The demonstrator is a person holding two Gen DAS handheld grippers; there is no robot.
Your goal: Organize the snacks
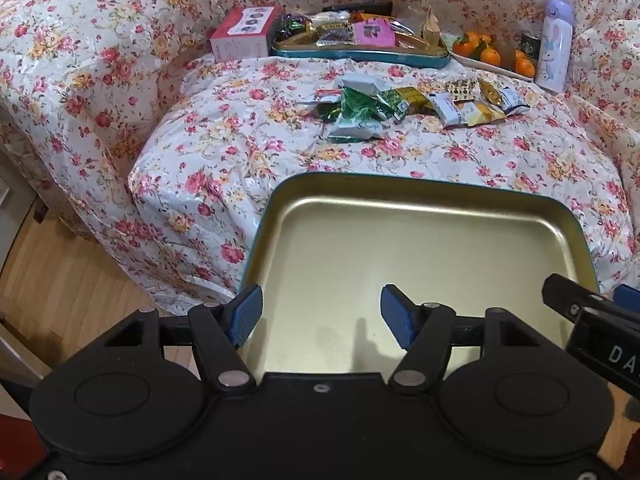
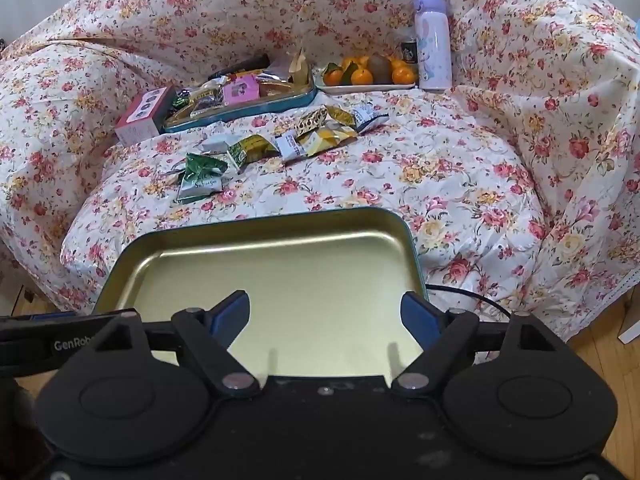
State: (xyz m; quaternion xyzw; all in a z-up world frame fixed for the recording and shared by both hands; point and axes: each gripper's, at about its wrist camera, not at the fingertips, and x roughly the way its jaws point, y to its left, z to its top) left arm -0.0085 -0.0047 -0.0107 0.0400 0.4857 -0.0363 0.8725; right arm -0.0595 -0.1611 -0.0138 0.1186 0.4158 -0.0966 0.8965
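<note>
An empty gold tin (image 1: 400, 182) with a teal rim lies at the front edge of the flowered sofa seat; in the right wrist view the same tin (image 2: 260, 216) fills the near foreground. My left gripper (image 1: 322, 312) hovers over its left half, open, nothing between the blue pads. My right gripper (image 2: 324, 314) is open over the tin's right half, also empty. Several loose snack packets (image 1: 400, 104) (image 2: 260, 148), green, yellow and white, lie scattered mid-seat beyond the tin. A second teal tin (image 1: 360, 56) (image 2: 240, 114) at the back is heaped with snacks.
A pink box (image 1: 244, 32) (image 2: 142, 120) stands left of the full tin. A white plate of oranges (image 1: 488, 56) (image 2: 368, 89) and a lilac bottle (image 1: 554, 48) (image 2: 432, 44) stand at the back right. Wooden floor (image 1: 60, 272) lies below; a black cable (image 2: 472, 296) runs right.
</note>
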